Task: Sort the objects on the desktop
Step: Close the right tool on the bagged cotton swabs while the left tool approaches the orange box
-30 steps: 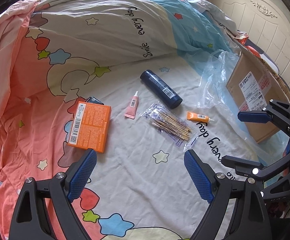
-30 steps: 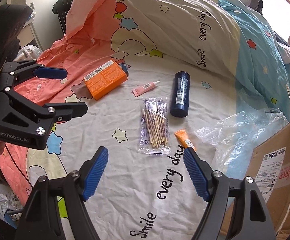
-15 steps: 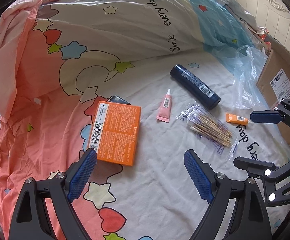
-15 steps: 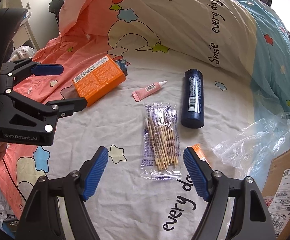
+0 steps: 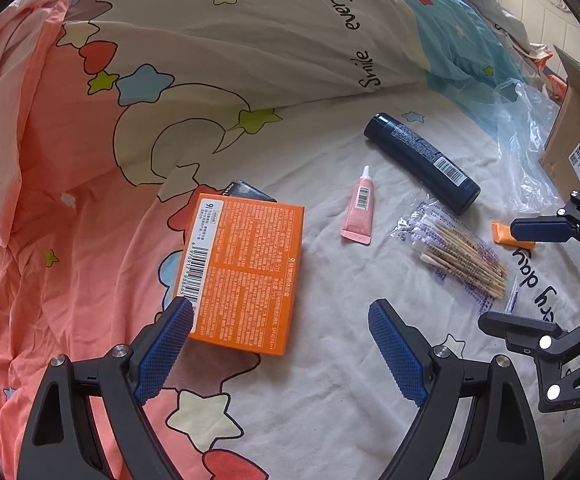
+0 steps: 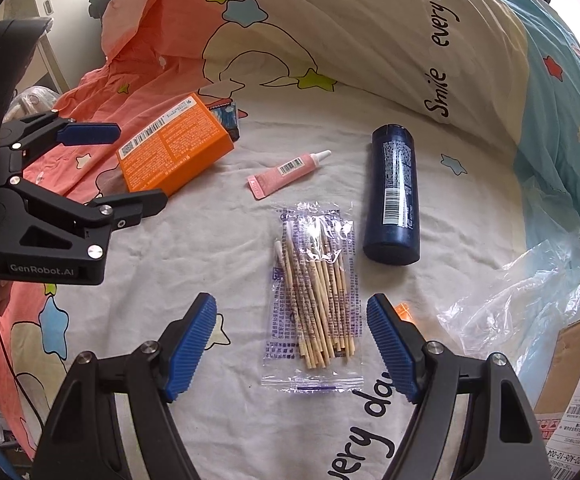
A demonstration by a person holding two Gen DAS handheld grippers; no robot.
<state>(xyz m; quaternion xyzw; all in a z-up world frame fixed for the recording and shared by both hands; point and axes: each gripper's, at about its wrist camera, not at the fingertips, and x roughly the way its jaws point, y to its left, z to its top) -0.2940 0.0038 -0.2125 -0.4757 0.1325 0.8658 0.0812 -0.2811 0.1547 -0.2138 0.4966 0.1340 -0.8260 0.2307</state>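
Several cotton swabs (image 6: pixel 317 280) in clear bag (image 6: pixel 290 376), sealed.

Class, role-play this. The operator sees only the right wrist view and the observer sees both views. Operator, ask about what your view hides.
Operator: What is the orange sliver behind the right tool?
Observer: A small orange tube, lying flat beside the swab pack.
Operator: Is the left tool gripping the orange box?
Observer: No. It is open, with one finger over the box's near corner. I cannot tell whether they touch.
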